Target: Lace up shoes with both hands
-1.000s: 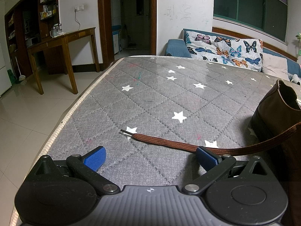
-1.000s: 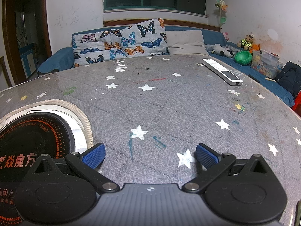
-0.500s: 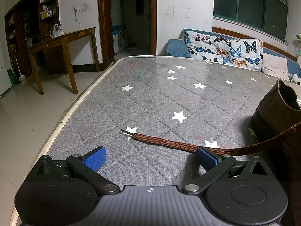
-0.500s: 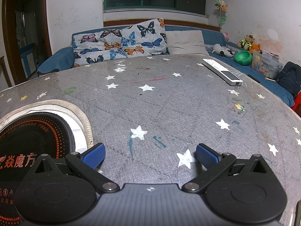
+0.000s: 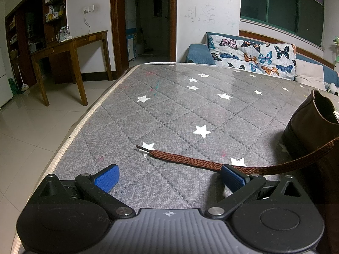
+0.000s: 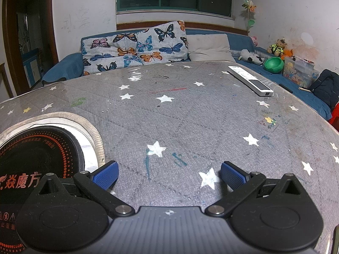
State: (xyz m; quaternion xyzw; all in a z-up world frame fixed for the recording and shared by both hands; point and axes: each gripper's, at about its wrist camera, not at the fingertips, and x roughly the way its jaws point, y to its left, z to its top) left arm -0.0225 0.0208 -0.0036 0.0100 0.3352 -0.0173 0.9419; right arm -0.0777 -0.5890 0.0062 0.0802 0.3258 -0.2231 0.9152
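A grey quilted, star-printed table [image 5: 173,110] fills both views, its corded left edge running beside bare tiled floor [image 5: 31,131] and its far edge meeting a blue sofa [image 6: 70,63] with butterfly cushions. Most of the surface lies bare between the near edge and the far edge. A round black induction cooker [image 6: 36,158] is set into a corded cut-out near the table's near edge, just left of the right gripper [image 6: 169,174], whose blue pads are spread wide with only cloth between them. A brown shoe [image 5: 309,131] stands toward the right side of the left wrist view, its opening upward. The left gripper [image 5: 169,177] is likewise spread and holds nothing; its right pad lies just beside the brown shoelace [image 5: 190,160], which trails from the shoe across the table, its dark tip resting on a white star. A white remote control [image 6: 250,80] lies near the table's far right edge.
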